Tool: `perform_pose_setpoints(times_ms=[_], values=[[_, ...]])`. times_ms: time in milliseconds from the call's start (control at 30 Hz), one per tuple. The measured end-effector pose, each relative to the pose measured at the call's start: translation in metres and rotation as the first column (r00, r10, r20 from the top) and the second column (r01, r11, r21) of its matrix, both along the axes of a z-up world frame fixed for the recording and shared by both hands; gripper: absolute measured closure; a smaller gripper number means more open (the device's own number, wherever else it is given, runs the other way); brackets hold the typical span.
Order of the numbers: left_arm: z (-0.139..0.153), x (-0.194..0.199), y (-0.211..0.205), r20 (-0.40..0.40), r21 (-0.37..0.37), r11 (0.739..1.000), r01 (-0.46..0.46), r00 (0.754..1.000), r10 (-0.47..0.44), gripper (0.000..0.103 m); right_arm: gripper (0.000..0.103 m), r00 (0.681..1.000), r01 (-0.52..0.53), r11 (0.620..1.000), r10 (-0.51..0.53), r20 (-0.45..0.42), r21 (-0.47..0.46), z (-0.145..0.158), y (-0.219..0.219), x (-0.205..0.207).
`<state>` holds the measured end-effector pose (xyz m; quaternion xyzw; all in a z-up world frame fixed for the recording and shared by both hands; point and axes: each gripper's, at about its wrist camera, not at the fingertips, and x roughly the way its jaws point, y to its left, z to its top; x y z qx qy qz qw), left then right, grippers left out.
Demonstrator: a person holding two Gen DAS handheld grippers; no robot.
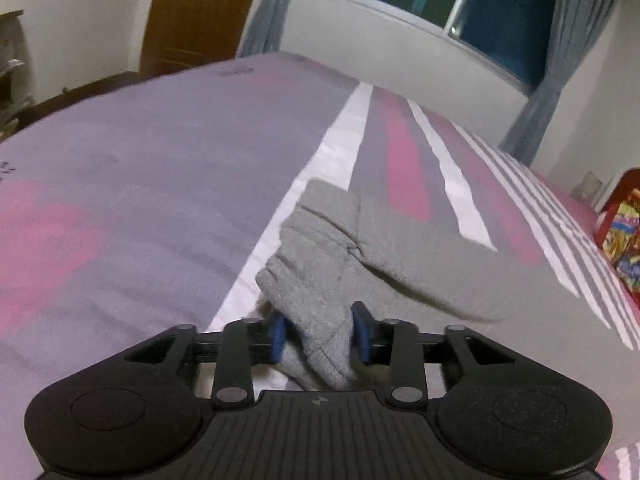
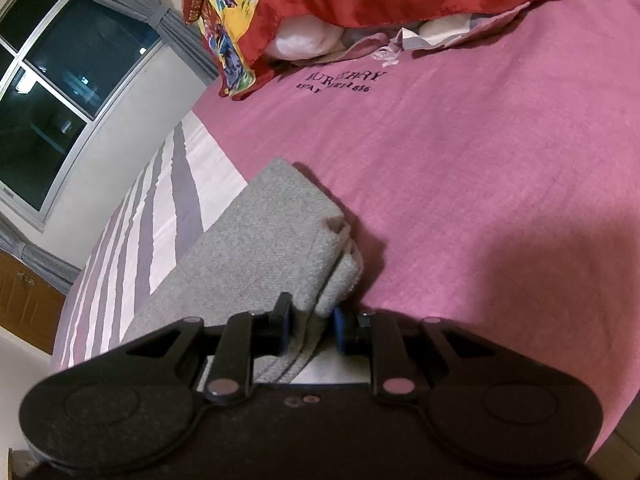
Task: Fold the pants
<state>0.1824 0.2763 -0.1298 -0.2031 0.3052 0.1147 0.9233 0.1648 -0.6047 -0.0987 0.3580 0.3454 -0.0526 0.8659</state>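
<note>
i see the grey pants [image 1: 320,264] lying folded on the striped pink bedspread [image 1: 120,200]. my left gripper [image 1: 320,332] stands partly open around a bunched cuff, while my right gripper [image 2: 310,330] pinches the folded edge narrowly.

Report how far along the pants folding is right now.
Done: the grey pants already lie doubled on the bed, with stacked layers showing at the corner in the right wrist view.
In hand: the right gripper pinches that layered edge; the left gripper has bunched cloth between its pads, though a firm grip is unclear.
Left: the end by the left gripper is still rumpled, so at least smoothing or one more fold remains.
</note>
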Motion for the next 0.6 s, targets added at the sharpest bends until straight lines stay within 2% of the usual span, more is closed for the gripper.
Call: perform_pose_setpoints(times_ms=[33,100,167,200,300,333,367,433,533,600], values=[[0.003,-0.002,-0.005,0.010,0.017,1.000,-0.026,1.000,0.026,0.035,0.083,1.000,-0.001,1.000,0.001,0.000,0.004,0.000,-0.001,0.000],[0.013,-0.020,-0.014,0.063,0.058,0.995,-0.080,0.995,0.077,0.017,0.083,1.000,-0.001,1.000,0.001,0.002,0.006,-0.001,-0.002,0.000],[0.020,-0.026,-0.018,0.084,0.043,0.996,-0.072,0.994,0.068,0.016,0.083,1.000,0.000,1.000,0.000,0.005,0.005,-0.001,-0.001,0.000],[0.019,-0.024,-0.021,0.056,0.044,0.997,-0.058,0.997,0.055,0.016,0.083,1.000,0.002,1.000,-0.002,0.006,0.007,-0.002,-0.001,-0.001],[-0.002,-0.010,-0.028,-0.088,0.081,0.996,-0.036,0.995,0.043,0.016,0.082,1.000,0.002,1.000,-0.002,0.010,0.008,-0.002,-0.001,-0.001],[-0.015,-0.006,-0.026,-0.152,0.074,0.997,-0.036,0.987,0.047,0.013,0.082,1.000,0.003,1.000,-0.003,0.012,0.010,-0.003,-0.001,-0.001],[-0.028,-0.002,-0.025,-0.177,0.051,0.998,-0.038,0.983,0.047,0.009,0.082,1.000,0.004,1.000,-0.004,0.012,0.015,-0.003,-0.001,-0.001],[-0.037,-0.002,-0.027,-0.144,0.045,0.998,-0.048,0.988,0.054,0.003,0.082,1.000,0.007,0.999,-0.008,0.009,0.033,-0.003,-0.003,-0.001],[-0.040,-0.001,-0.031,-0.152,0.063,0.997,-0.050,0.987,0.059,0.000,0.083,1.000,0.007,0.998,-0.007,-0.001,0.064,-0.002,-0.008,-0.002],[-0.041,0.003,-0.032,-0.156,0.055,0.997,-0.047,0.986,0.055,0.000,0.087,1.000,0.016,0.999,-0.017,0.019,0.047,0.005,-0.008,-0.006]])
